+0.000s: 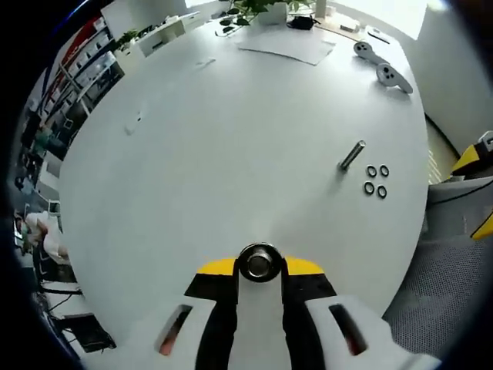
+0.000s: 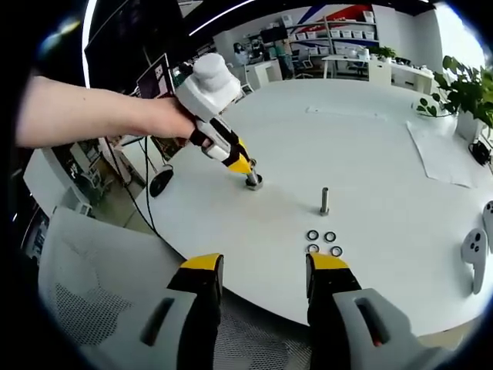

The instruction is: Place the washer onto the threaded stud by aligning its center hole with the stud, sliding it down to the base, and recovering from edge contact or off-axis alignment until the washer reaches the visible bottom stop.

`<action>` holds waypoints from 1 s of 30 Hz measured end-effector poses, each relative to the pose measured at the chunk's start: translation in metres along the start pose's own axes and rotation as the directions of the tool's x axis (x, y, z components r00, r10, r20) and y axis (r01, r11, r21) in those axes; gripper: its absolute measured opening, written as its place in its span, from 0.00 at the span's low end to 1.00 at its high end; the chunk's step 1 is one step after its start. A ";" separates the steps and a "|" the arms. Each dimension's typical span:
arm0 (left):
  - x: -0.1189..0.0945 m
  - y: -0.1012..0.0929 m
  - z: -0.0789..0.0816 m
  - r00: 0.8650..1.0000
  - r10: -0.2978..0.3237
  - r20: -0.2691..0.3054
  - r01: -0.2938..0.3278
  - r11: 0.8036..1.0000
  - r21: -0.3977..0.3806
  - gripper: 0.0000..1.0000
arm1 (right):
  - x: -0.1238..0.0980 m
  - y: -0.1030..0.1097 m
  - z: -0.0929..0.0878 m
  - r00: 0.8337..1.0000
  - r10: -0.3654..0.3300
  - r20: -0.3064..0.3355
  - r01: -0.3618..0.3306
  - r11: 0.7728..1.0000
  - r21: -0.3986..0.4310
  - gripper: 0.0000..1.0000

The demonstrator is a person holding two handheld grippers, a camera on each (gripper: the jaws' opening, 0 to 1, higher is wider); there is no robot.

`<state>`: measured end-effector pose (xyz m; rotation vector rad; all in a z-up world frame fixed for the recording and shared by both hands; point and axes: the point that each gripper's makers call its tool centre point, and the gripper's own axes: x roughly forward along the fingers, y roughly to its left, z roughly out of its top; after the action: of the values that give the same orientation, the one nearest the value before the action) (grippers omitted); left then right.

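Four small dark ring washers (image 2: 323,242) lie in a square cluster on the white round table (image 2: 370,154), just beside the upright threaded metal stud (image 2: 324,200). Left gripper (image 2: 252,179) – clenched on a shiny round metal piece (image 1: 259,263). Right gripper (image 2: 264,279) – jaws parted, holding nothing.

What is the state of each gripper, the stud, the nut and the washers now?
left gripper: shut on a metal nut, its tip down at the table.
metal nut: clamped between the left jaws.
right gripper: open, holding nothing.
threaded stud: upright on the white table, bare, no washer on it.
four washers: flat on the table beside the stud, untouched.
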<state>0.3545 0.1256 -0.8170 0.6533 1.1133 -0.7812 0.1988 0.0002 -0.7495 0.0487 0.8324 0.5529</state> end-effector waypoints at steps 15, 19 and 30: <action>0.023 -0.001 -0.009 0.999 -0.014 -0.040 0.015 1.000 0.011 0.19 | -0.001 -0.003 0.000 1.000 -0.012 -0.002 0.012 1.000 -0.004 0.45; 0.026 -0.001 -0.011 0.999 -0.015 -0.043 0.015 1.000 0.012 0.19 | 0.000 -0.003 0.000 1.000 -0.014 -0.003 0.014 1.000 -0.009 0.45; 0.029 -0.001 -0.010 1.000 -0.019 -0.015 0.019 1.000 -0.020 0.21 | 0.000 -0.003 -0.003 1.000 -0.016 -0.012 0.015 1.000 -0.010 0.45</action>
<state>0.3552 0.1267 -0.8483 0.6333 1.1414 -0.7812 0.1985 -0.0032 -0.7521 0.0299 0.8412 0.5432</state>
